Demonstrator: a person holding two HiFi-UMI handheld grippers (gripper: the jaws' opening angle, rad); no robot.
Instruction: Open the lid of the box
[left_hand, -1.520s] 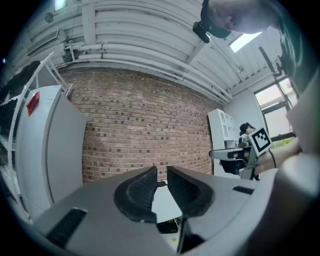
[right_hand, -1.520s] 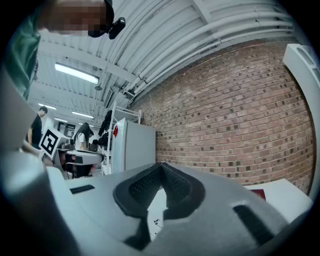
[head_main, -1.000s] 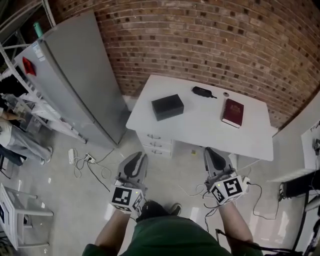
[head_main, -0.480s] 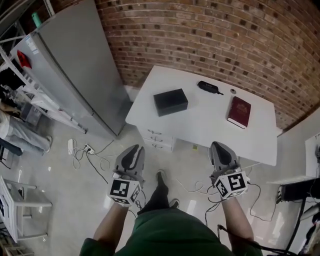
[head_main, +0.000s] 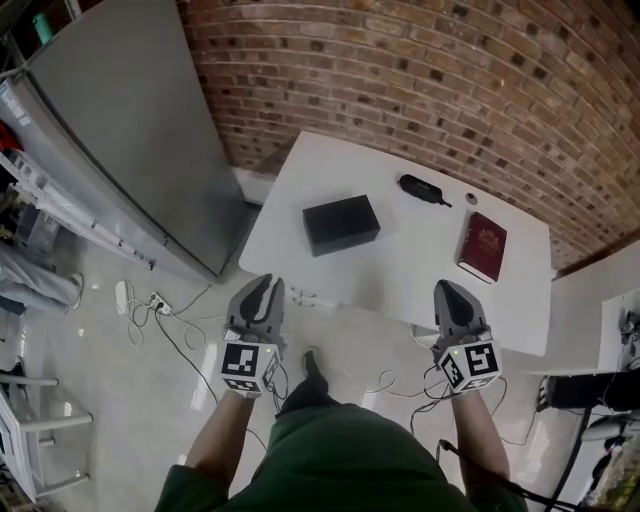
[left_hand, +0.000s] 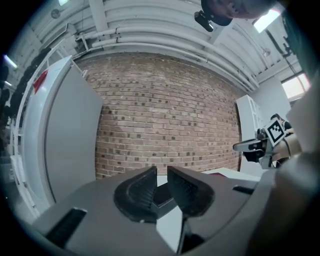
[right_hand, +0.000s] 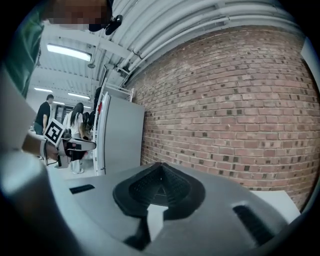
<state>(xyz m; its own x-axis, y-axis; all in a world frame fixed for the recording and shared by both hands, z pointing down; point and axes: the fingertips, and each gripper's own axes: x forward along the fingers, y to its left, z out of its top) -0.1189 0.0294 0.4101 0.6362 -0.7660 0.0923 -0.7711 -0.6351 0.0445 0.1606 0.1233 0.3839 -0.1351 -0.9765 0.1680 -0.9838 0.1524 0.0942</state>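
A black box (head_main: 341, 224) with its lid down sits on the left half of the white table (head_main: 400, 265). Both grippers hang in front of the table's near edge, short of the box and touching nothing. My left gripper (head_main: 262, 287) is below and left of the box; its jaws stand all but closed, with a thin empty slit through which the box (left_hand: 161, 196) shows in the left gripper view. My right gripper (head_main: 448, 292) is to the right, level with the left, jaws pressed together and empty. The right gripper view shows its pads (right_hand: 172, 187) meeting.
A dark red book (head_main: 484, 246), a black case (head_main: 424, 188) and a small round object (head_main: 471, 198) lie on the table's right half. A tall grey cabinet (head_main: 120, 130) stands to the left. Cables (head_main: 150, 305) trail on the floor. A brick wall (head_main: 420, 80) backs the table.
The person has stepped up to the table. Both grippers now sit close to its near edge, and the drawers under it have gone out of sight. The jaws have not moved.
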